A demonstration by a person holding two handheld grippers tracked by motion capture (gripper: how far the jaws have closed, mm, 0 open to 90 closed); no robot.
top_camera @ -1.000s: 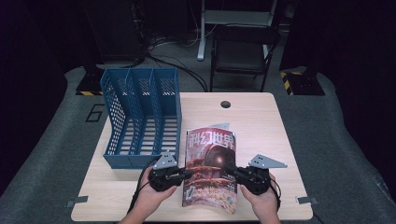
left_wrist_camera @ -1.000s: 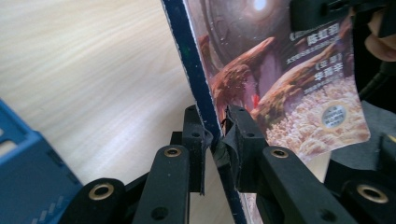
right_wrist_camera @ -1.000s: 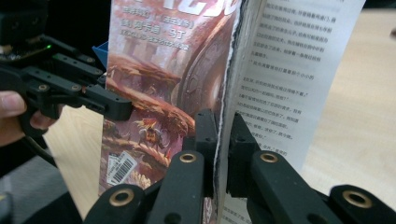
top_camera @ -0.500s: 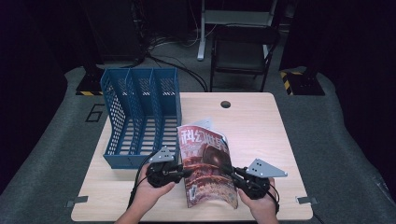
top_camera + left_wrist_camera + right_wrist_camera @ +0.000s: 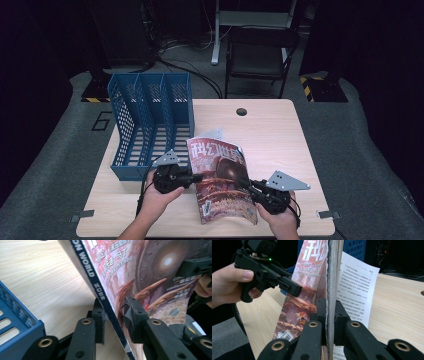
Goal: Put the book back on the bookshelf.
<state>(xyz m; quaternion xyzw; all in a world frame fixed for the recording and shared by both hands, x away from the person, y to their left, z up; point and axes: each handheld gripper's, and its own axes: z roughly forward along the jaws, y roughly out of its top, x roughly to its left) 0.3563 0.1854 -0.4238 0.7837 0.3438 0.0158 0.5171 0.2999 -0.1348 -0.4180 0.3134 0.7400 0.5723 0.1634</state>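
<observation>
A magazine is lifted on edge over the near middle of a wooden table, its red cover facing up. The right gripper pinches its right edge tightly. The left gripper straddles the spine at the left; its jaws have just been opening, narrowly parted, not pressing. A blue file rack stands just left, farther back. A printed sheet lies behind the magazine.
</observation>
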